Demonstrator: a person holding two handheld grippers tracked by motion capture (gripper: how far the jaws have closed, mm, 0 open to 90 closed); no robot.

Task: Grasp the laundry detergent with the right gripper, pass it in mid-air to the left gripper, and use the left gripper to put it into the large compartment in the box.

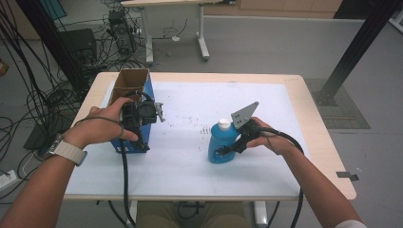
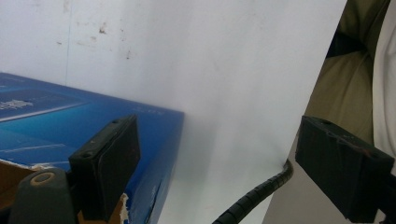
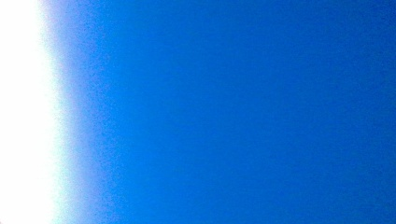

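A blue cardboard box with an open top stands at the table's left. My left gripper hangs at its near side, jaws pointing back toward the person. In the left gripper view one pad lies against the box at its torn corner, and the other pad stands far off it, so the left gripper is open. A blue bottle with a white cap stands right of centre. My right gripper is shut on its side. The bottle shows as a blue blur close up.
A white mat covers the wooden table. The left gripper's ribbed cable runs over the near edge. Beyond the table stand another desk and a black post, and cables tangle on the floor at left.
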